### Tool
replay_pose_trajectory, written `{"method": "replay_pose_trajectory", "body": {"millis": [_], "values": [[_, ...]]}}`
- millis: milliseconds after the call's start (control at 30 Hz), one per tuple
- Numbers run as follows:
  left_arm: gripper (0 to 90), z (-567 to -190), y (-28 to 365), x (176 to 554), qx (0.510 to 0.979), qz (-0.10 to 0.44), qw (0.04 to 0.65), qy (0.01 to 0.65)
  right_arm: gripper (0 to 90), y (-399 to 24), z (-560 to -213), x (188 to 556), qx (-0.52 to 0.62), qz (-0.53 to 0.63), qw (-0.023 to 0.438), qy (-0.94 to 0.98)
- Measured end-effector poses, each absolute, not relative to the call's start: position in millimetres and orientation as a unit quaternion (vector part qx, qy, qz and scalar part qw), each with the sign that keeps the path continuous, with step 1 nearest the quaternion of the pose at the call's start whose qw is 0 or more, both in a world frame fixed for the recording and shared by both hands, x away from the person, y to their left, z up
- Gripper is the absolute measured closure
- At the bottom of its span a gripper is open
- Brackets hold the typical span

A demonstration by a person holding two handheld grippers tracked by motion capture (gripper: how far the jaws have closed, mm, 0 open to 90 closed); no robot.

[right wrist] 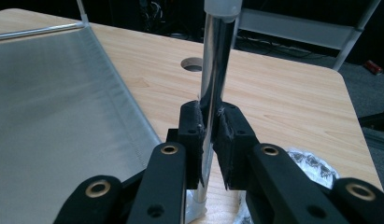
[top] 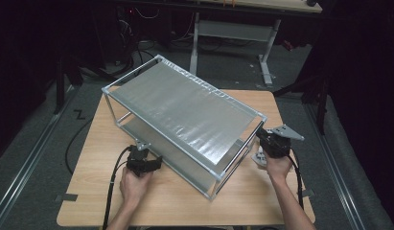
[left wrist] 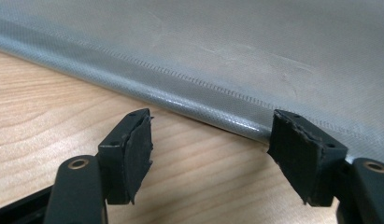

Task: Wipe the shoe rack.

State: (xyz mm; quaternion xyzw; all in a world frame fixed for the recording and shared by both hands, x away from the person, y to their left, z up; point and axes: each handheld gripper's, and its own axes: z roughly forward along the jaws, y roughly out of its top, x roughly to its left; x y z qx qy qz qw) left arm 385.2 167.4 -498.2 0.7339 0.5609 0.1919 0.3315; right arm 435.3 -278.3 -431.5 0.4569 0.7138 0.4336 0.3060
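A two-tier rack (top: 185, 108) of silver tubes and grey fabric shelves stands at an angle on the wooden table (top: 103, 143). My right gripper (top: 271, 142) is at the rack's right end, shut on an upright metal tube (right wrist: 216, 60) of the frame; the pads press the tube from both sides. My left gripper (left wrist: 210, 154) rests low on the table at the rack's near long side. Its jaws stand wide apart with nothing between them, just short of the lower shelf's rolled fabric edge (left wrist: 199, 105).
A small clear bag of parts (right wrist: 313, 165) lies on the table by my right gripper. A round cable hole (right wrist: 193, 64) sits in the tabletop beyond the tube. Behind the table stands a desk frame (top: 233, 33) on a grey floor, with cables trailing from both grippers.
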Motion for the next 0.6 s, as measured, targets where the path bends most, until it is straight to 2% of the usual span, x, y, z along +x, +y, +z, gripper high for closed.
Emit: {"method": "replay_pose_trajectory", "body": {"millis": [600], "values": [[34.6, -499.7, 174.1, 402.4, 0.726, 0.210, 0.329, 0.566, 80.5, -277.8, -432.0, 421.2, 0.443, 0.438, 0.301, 0.722]]}}
